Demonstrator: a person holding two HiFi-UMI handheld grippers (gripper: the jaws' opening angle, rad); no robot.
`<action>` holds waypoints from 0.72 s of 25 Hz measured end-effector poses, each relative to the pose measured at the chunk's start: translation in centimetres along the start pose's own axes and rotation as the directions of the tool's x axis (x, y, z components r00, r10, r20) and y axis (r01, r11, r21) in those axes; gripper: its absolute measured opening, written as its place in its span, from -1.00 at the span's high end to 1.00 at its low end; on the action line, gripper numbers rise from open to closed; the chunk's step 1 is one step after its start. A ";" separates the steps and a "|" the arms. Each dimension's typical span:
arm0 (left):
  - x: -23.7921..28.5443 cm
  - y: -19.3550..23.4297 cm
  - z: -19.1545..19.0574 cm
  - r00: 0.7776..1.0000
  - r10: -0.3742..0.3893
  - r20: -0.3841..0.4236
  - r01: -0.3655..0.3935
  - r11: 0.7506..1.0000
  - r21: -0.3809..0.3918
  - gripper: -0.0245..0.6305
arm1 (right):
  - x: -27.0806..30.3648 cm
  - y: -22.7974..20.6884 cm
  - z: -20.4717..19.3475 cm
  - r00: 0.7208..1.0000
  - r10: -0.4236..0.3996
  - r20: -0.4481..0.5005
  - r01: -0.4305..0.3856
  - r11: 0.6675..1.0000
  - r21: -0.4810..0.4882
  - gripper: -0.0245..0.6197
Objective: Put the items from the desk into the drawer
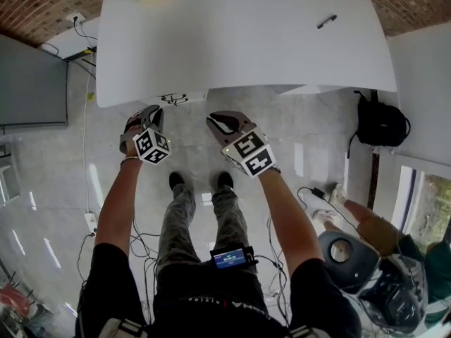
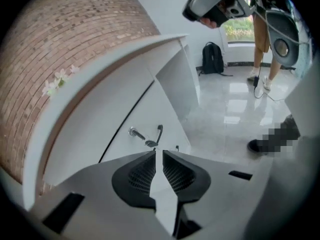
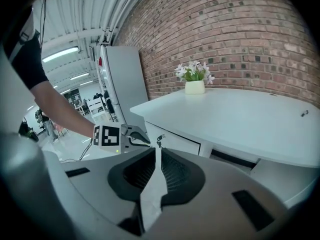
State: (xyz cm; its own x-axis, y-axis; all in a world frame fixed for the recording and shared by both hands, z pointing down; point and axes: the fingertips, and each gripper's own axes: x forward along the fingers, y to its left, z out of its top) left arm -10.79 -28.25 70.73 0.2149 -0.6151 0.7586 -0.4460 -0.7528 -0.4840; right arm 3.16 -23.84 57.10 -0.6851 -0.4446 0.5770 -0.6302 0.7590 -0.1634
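One shut drawer (image 3: 177, 142), pot (image 3: 195, 87) holding flowers (image 3: 192, 70)

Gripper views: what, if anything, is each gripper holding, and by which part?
Nothing is held. The left gripper has its jaws slightly apart with nothing between them; the right gripper has its jaws together, empty.

A black pen (image 1: 326, 22) lies on the white desk (image 1: 239, 41); the drawer (image 1: 194, 97) under its edge holds a key (image 2: 134, 132).

Brightly lit, with glare on the glossy floor (image 2: 240, 104); heavily fisheye-bent and black-cornered in both gripper views; mostly sharp.
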 end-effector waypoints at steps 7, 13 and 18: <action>-11.6 0.0 5.9 0.990 0.032 0.134 -0.012 0.989 -0.147 0.86 | -5.0 2.7 2.8 1.000 0.008 0.000 -0.008 1.000 -0.019 0.79; -22.4 3.7 10.9 0.966 0.120 0.231 -0.053 0.960 -0.276 0.89 | -12.2 3.7 6.4 0.997 -0.052 0.056 0.052 0.999 0.001 0.81; -30.1 5.6 12.8 0.927 0.181 0.329 -0.054 0.931 -0.360 0.89 | -17.6 5.2 8.0 0.985 -0.125 0.119 0.125 0.992 0.010 0.83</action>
State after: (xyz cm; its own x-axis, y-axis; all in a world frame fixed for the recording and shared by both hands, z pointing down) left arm -8.67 -16.95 39.60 0.4046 -0.7833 0.4720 -0.7400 -0.5836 -0.3342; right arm 8.97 -15.86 39.69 -0.6398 -0.5895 0.4932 -0.7141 0.6931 -0.0979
